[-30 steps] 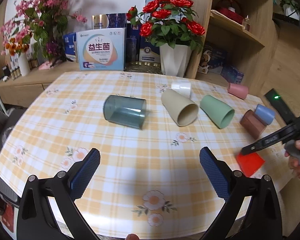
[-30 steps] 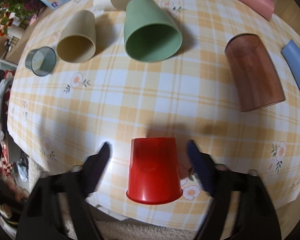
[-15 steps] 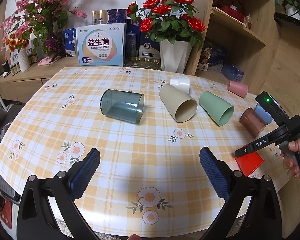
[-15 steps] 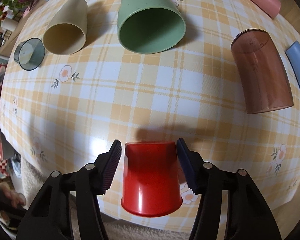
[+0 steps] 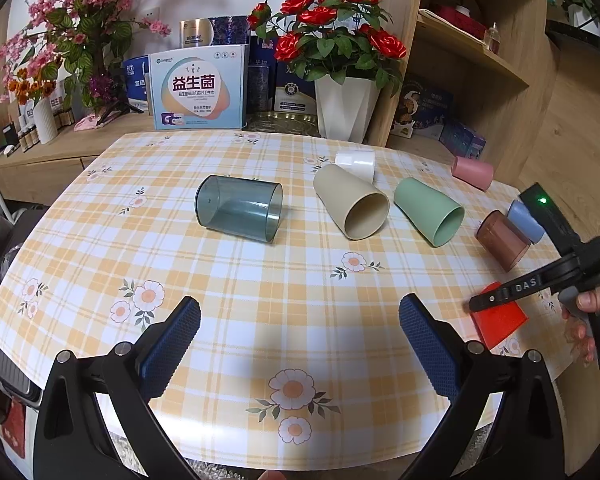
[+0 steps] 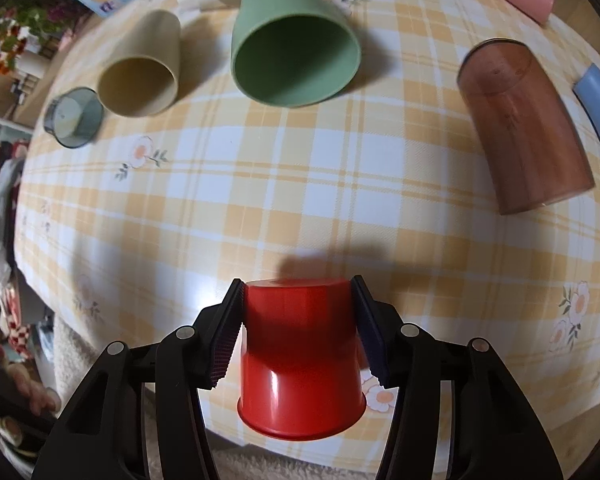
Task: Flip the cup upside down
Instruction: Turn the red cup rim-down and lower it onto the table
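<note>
A red cup (image 6: 300,356) lies on its side near the table's front right edge, with its mouth toward the right wrist camera. My right gripper (image 6: 298,312) is shut on it, with a blue pad on each side of its base end. The red cup (image 5: 498,318) also shows at the right of the left wrist view, partly hidden behind the right gripper (image 5: 500,296). My left gripper (image 5: 300,344) is open and empty, above the table's front edge.
Several other cups lie on their sides on the checked tablecloth (image 5: 260,280): a grey clear cup (image 5: 238,214), a beige cup (image 5: 350,206), a green cup (image 5: 428,210), a brown cup (image 5: 502,240), and blue, pink and white cups behind. Boxes, flower pots and shelves stand beyond the table.
My right gripper has moved forward around the red cup and closed its fingers onto it. The left gripper has pulled back a little and stays open.
</note>
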